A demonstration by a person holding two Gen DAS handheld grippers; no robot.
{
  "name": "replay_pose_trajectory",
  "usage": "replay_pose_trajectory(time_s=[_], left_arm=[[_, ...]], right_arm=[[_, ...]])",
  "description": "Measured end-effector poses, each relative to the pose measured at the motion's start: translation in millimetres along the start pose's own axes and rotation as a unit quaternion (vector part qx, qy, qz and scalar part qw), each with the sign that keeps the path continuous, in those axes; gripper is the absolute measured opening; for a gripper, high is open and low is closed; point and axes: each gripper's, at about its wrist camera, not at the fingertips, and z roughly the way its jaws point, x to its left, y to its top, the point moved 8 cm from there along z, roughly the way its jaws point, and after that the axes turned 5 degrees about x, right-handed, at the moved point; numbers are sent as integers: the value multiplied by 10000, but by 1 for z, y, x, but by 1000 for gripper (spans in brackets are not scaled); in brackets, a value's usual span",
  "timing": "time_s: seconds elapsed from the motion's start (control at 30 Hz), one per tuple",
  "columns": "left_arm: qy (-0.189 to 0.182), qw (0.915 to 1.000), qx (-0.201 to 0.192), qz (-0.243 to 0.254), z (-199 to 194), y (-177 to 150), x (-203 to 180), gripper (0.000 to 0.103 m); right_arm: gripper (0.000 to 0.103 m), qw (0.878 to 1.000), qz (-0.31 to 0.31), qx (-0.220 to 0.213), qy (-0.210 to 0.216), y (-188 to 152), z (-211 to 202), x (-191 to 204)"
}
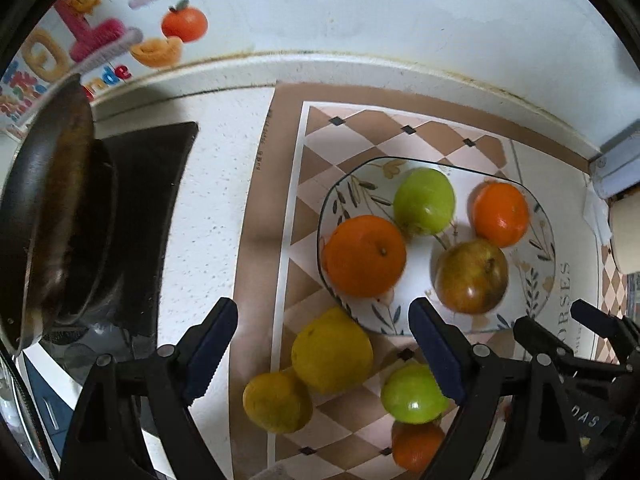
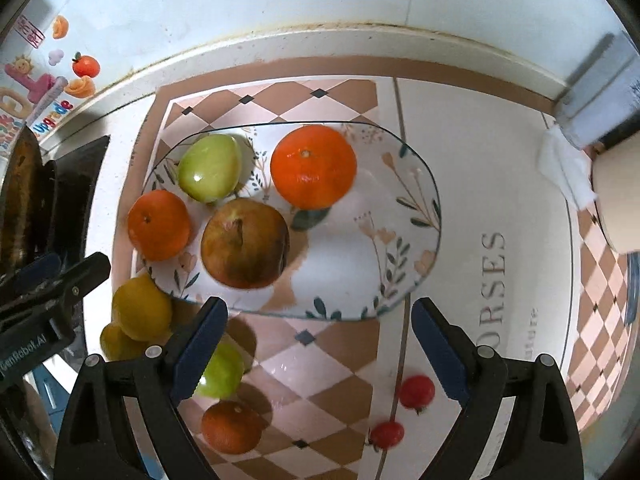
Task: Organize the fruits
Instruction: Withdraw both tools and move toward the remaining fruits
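1. At the far left a dark frying pan (image 1: 52, 208) sits tilted on a black stove top (image 1: 152, 200), with a wall sticker of cartoon fruit (image 1: 120, 36) behind it.
2. The left gripper (image 1: 324, 344) points down over the patterned mat (image 1: 304, 184); its jaws stand wide apart with nothing clamped between them.
3. Below that gripper, off the plate, lie two yellow citrus fruits (image 1: 332, 350) touching each other, a green apple (image 1: 412, 394) and a small orange (image 1: 416, 446) just beside it.
4. The glass plate with leaf print (image 2: 400, 216) rests on the mat and holds four fruits: an orange at the left rim (image 2: 159, 225), a green apple on the plate (image 2: 209, 168) behind it, a brownish apple (image 2: 245, 243) in the middle, and a larger orange (image 2: 313, 167) toward the back.
5. The plate's right half is bare.
6. The right gripper (image 2: 320, 348) hangs above the plate's near edge, its jaws spread wide and gripping nothing.
7. Two small red fruits (image 2: 417, 391) lie on the mat near the right finger, apart from the plate.
8. At the far right a white cloth (image 2: 564, 168) lies beside a pale round container (image 2: 618, 200).
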Motion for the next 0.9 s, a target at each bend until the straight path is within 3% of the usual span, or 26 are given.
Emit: replay_pose_trajectory(time_s=[0.3, 0.9], left_arm=[[112, 9980, -619, 88, -45, -28, -7, 87], [-117, 9859, -1658, 200, -163, -87, -11, 87]], right_arm=[[95, 9981, 5, -589, -176, -33, -59, -2], [95, 9856, -101, -1688, -88, -115, -181, 10]])
